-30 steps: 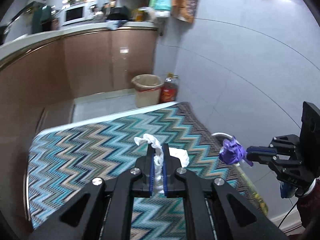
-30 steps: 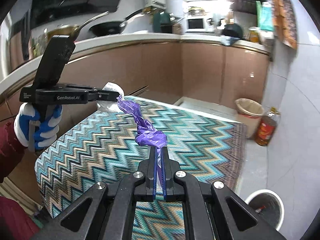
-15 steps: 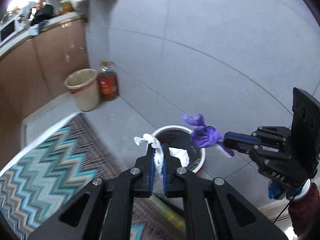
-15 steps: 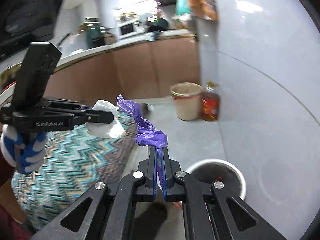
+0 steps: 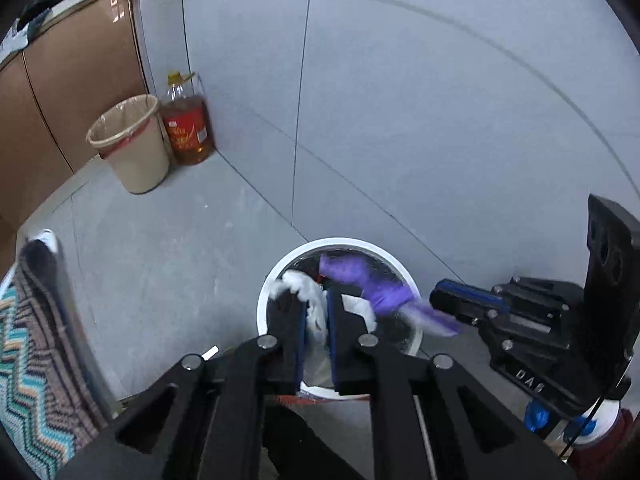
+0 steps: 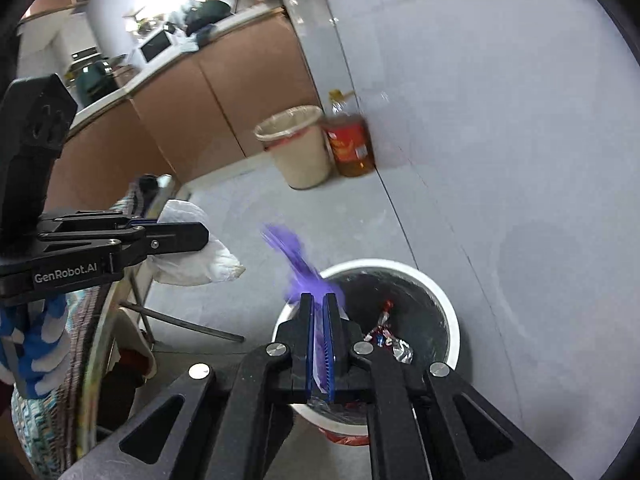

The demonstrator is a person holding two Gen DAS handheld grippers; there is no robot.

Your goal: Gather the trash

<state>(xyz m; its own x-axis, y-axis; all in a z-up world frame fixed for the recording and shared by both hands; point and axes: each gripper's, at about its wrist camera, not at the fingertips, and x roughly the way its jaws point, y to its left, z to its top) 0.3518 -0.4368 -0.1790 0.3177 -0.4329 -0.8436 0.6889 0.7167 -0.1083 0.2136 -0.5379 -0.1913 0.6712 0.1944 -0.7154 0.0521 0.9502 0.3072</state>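
White tissue wad (image 5: 310,304) sits between the pads of my left gripper (image 5: 316,320), directly above the mouth of the white-rimmed bin (image 5: 264,300); jaws are opening, tissue not yet dropped clear. Purple scrap (image 6: 298,268) is clenched in my right gripper (image 6: 319,336), its loose end blurred and trailing toward 11 o'clock over the bin's rim. In the left wrist view the purple scrap hangs over the bin at 3 o'clock from the tissue. Bin holds crumpled foil wrappers (image 6: 386,340) at the bottom. Bin stands on the grey floor (image 5: 180,248), close to the wall. At 10 o'clock from it, well apart: beige lined wastebasket (image 5: 130,148), with an oil bottle (image 5: 186,124) just beside. Zigzag-patterned surface (image 5: 24,360) at 9 o'clock
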